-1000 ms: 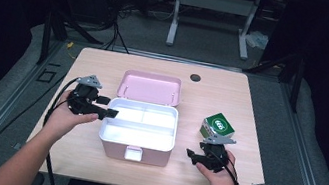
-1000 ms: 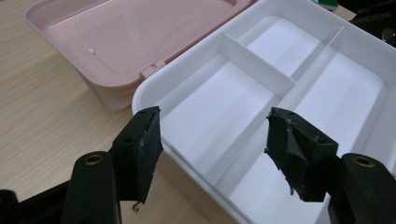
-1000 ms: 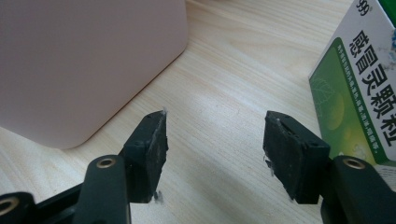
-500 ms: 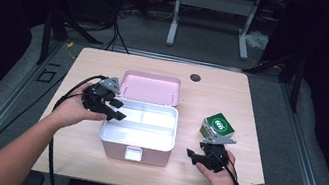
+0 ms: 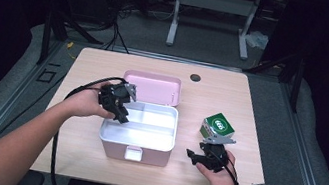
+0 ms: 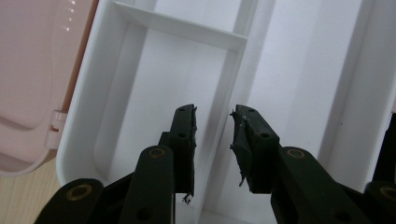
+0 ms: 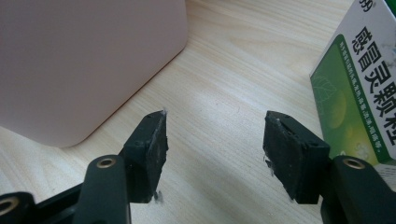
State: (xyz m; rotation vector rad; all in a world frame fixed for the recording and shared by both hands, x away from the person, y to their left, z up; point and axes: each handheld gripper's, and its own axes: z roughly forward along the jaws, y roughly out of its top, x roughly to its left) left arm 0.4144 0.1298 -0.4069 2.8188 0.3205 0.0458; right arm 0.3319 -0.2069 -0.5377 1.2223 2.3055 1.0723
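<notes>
**Left gripper over open pink box, jaws narrowing on nothing**

Dark surroundings frame a pale rectangular wooden table (image 5: 106,67), seen from above. At its middle stands a pink plastic box with a white divided inner tray (image 5: 141,142); its rounded pink lid (image 5: 152,87) lies folded back behind it. Tray edges are cut off in the left gripper view, so how many compartments it has cannot be told.

The left gripper (image 5: 119,114) is held over the tray's left end. A white divider wall (image 6: 224,116) is seen past the gap between its black jaws, which have just been closing; nothing is gripped and a gap remains. A second ago this gripper was left of the box, outside its rim.

The right gripper (image 5: 196,157) rests near the box's right corner, jaws apart and empty, in the same spot as before. A green and white printed carton (image 5: 217,126) stands just beyond it.
</notes>
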